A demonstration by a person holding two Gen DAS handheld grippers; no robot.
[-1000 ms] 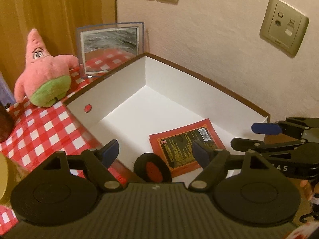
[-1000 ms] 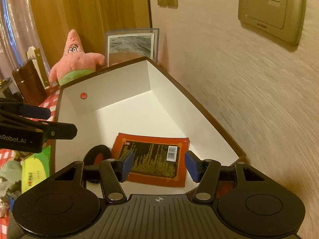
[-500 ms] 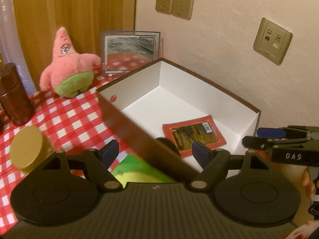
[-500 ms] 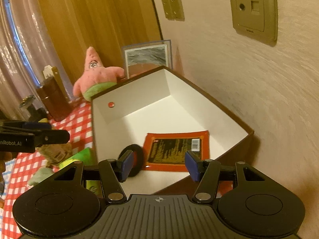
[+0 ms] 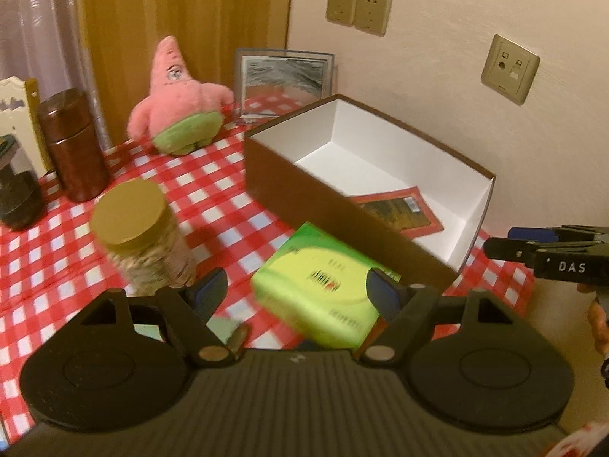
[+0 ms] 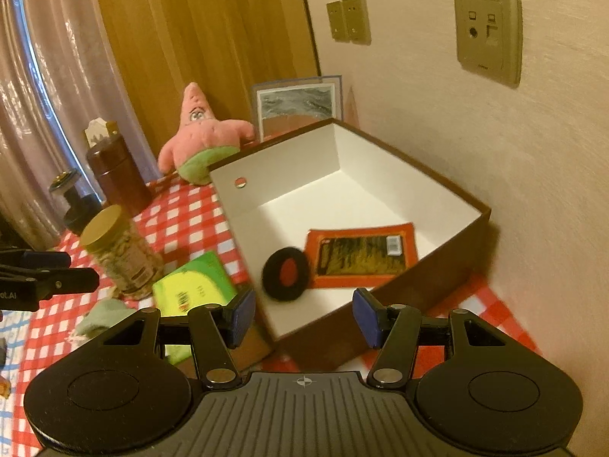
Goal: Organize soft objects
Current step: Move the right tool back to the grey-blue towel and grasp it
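Observation:
A brown box [image 5: 418, 129] [image 6: 418, 163] with a white inside stands against the wall on the red-checked cloth. Inside it lie a red-orange packet [image 5: 399, 211] [image 6: 361, 253] and a black disc with a red centre [image 6: 285, 274]. A pink star plush [image 5: 179, 103] [image 6: 201, 137] sits upright behind the box's far left corner. A green-yellow soft packet [image 5: 323, 293] [image 6: 194, 285] lies on the cloth left of the box, beneath my left gripper [image 5: 297, 293] [image 6: 72, 268], which is open and holds nothing. My right gripper [image 6: 304, 314] [image 5: 510, 240] hangs open and empty in front of the box's near corner.
A jar with a gold lid [image 5: 141, 243] [image 6: 118, 251] stands left of the green packet. Behind it are a brown canister [image 5: 72, 148] and a dark glass jar [image 5: 15, 194]. A framed picture [image 5: 285, 80] leans at the back. A pale green cloth [image 6: 102, 314] lies near the jar.
Both grippers have drawn back from over the box, the left one also leftward. The jar and green packet have come into view. Neither pair of jaws has changed.

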